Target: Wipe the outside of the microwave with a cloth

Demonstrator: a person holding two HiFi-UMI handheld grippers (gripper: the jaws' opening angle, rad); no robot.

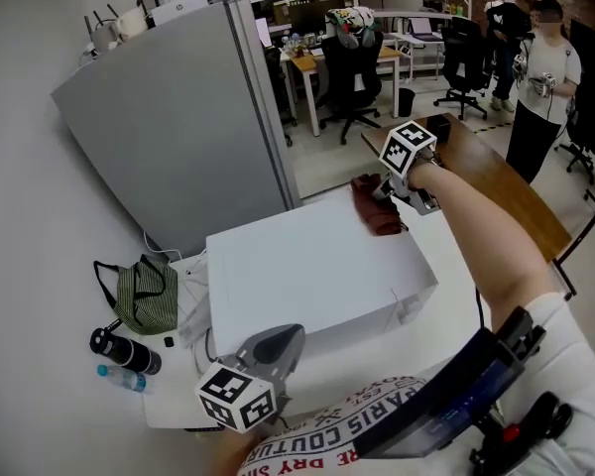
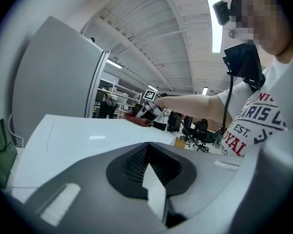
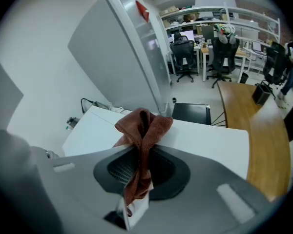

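A white microwave (image 1: 307, 266) stands on a white table (image 1: 174, 405). On the far right corner of its top lies a reddish-brown cloth (image 1: 377, 211), and my right gripper (image 1: 392, 194) is shut on it, arm stretched out over the top. In the right gripper view the cloth (image 3: 141, 130) bunches up between the jaws above the white top (image 3: 205, 135). My left gripper (image 1: 273, 350) sits low at the microwave's near side, jaws shut with nothing in them. The left gripper view looks across the top (image 2: 88, 135) to the cloth (image 2: 138, 119).
A grey partition (image 1: 178, 117) rises behind the microwave. Left of it on the table lie a green striped bag (image 1: 147, 296), a black bottle (image 1: 124, 350) and a small water bottle (image 1: 124, 377). A wooden desk (image 1: 496, 181) runs to the right; office chairs (image 1: 352, 67) and a person (image 1: 540, 77) stand beyond.
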